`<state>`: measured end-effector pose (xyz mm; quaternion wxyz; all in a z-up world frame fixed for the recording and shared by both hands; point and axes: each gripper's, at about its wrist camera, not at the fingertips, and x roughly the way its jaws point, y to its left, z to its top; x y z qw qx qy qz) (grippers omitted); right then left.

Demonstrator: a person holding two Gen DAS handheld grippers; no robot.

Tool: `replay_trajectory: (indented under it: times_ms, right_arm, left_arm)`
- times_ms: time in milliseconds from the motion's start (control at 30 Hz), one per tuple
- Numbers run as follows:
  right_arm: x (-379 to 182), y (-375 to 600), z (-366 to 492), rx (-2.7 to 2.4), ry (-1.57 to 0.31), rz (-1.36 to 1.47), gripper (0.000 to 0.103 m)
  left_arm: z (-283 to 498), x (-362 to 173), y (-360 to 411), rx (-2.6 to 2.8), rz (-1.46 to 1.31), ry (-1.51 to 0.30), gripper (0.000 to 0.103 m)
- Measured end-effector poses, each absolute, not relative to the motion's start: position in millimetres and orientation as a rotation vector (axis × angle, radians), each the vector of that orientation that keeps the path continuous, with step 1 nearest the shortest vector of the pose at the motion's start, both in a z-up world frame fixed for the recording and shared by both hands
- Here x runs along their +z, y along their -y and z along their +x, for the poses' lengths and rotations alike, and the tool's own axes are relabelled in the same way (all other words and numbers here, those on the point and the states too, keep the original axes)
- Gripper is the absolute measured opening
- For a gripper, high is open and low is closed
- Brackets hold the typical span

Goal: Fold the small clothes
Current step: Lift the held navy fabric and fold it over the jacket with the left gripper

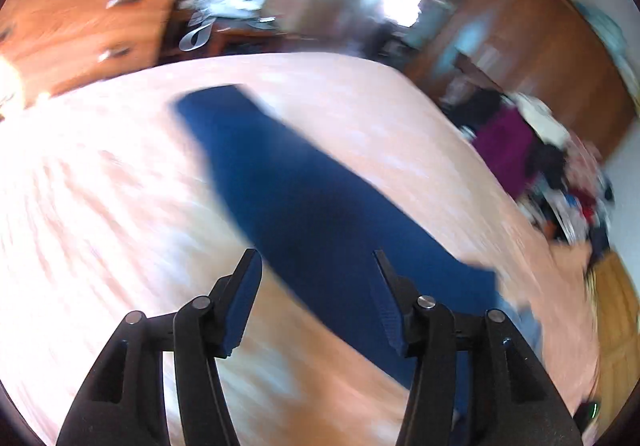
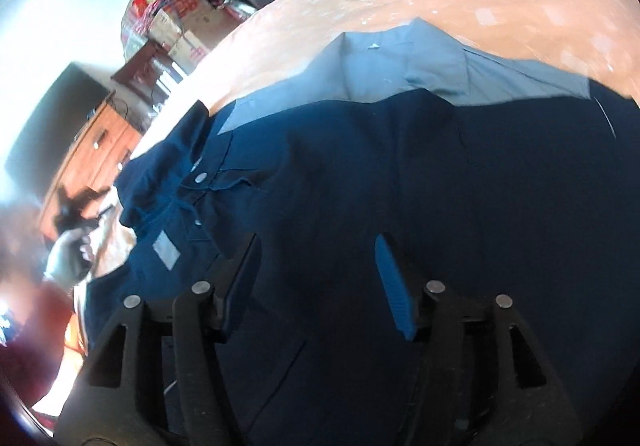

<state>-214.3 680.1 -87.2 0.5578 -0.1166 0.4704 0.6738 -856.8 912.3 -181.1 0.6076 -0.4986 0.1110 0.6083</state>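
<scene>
A navy blue garment (image 1: 312, 205) lies stretched across the peach bedspread (image 1: 100, 205) in the blurred left wrist view. My left gripper (image 1: 316, 258) hangs open above its near part, nothing between the fingers. In the right wrist view the same navy shirt (image 2: 420, 173) fills the frame, with a grey collar panel (image 2: 400, 73), a button placket (image 2: 200, 177) and a small grey label (image 2: 166, 252). My right gripper (image 2: 316, 242) is open just over the shirt's body, fingers apart and empty.
A wooden dresser (image 1: 80, 5) stands beyond the bed's far edge. A heap of mixed clothes (image 1: 540, 165) lies at the bed's right side. Boxes and clutter (image 2: 180, 17) sit past the bed in the right wrist view. A gloved hand (image 2: 68, 258) shows at far left.
</scene>
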Motion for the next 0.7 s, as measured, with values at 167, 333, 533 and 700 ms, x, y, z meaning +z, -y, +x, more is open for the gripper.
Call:
replay_trajectory:
  times_ms: [167, 333, 533, 700]
  right_arm:
    - [-82, -667, -214, 1.544, -1.129, -0.213, 0.061]
    - [-71, -663, -215, 1.544, -1.120, -0.218, 0.058]
    - [-51, -667, -206, 1.581, -1.111, -0.115, 0.044]
    - [-42, -660, -191, 1.587, -1.122, -0.004, 0.044]
  left_arm:
    - [-871, -208, -959, 1.411, -1.169, -0.252, 0.057]
    - [-866, -219, -997, 1.404, -1.139, -0.276, 0.023]
    - [-733, -120, -968, 1.027, -0.845, -0.235, 0.006]
    - [-566, -56, -877, 0.597, -0.674, -0.213, 0.012]
